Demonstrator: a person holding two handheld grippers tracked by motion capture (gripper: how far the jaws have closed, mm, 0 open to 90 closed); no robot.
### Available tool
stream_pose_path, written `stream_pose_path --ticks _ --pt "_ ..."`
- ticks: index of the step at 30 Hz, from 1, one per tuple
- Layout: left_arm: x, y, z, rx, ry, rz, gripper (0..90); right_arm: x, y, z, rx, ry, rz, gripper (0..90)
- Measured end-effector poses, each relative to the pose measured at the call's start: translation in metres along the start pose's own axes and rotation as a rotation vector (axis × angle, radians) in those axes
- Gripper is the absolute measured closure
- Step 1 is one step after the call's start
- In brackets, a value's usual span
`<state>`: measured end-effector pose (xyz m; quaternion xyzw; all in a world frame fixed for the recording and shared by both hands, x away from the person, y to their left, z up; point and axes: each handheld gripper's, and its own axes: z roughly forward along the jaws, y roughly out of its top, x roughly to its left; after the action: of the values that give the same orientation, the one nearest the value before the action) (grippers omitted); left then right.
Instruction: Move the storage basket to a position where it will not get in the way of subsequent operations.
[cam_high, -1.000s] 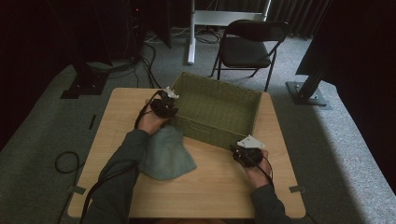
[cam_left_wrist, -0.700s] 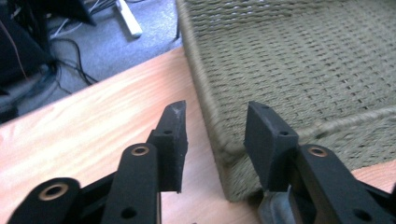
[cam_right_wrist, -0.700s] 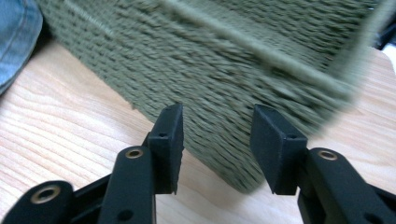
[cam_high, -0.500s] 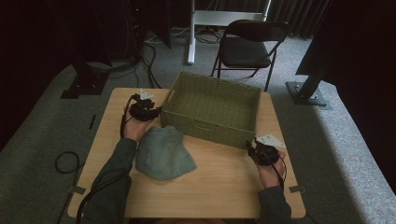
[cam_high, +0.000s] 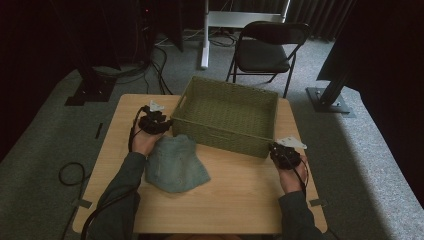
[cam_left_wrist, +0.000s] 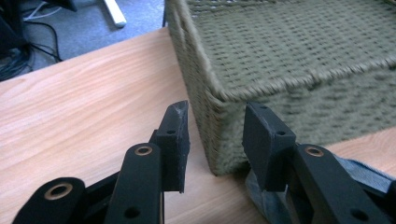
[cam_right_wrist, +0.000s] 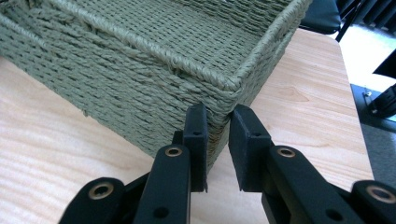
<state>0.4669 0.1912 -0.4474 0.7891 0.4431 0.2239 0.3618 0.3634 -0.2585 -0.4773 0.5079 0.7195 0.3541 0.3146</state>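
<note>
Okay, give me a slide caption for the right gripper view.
Right gripper open just short of the woven basket's near corner.

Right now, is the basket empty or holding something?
Empty: the basket shows bare woven floor from above; the denim cloth lies on the table beside it.

The basket now lies with its near-left corner just ahead of the left claw, having slid toward the counter's far right since a second ago. The left claw, earlier at the basket's left rim, is drawn back, its jaws parted before that corner. The right claw, formerly at the near wall, now sits at the near-right corner, jaws narrowly apart. More of the denim cloth is uncovered.
</note>
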Motion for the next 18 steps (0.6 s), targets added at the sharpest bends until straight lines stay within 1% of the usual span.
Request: stream_pose_path --ticks 2,4,8,12,18 --pt "0.000 -0.002 0.002 0.008 0.001 0.002 61.3 -0.003 0.003 0.005 0.000 0.000 0.005 78.0" --pt "0.000 -0.002 0.004 0.013 0.002 -0.004 62.1 -0.005 0.006 0.011 0.000 0.001 0.003 78.0" --pt "0.003 -0.001 0.007 0.017 0.009 -0.009 62.8 -0.008 0.014 0.022 0.007 0.004 -0.002 77.9" --pt "0.005 0.002 0.012 0.023 0.021 -0.014 62.9 -0.013 0.023 0.034 0.009 0.002 -0.015 77.7" --pt "0.005 0.007 0.019 0.029 0.027 -0.017 63.0 -0.020 0.039 0.055 0.030 0.003 -0.033 77.4"
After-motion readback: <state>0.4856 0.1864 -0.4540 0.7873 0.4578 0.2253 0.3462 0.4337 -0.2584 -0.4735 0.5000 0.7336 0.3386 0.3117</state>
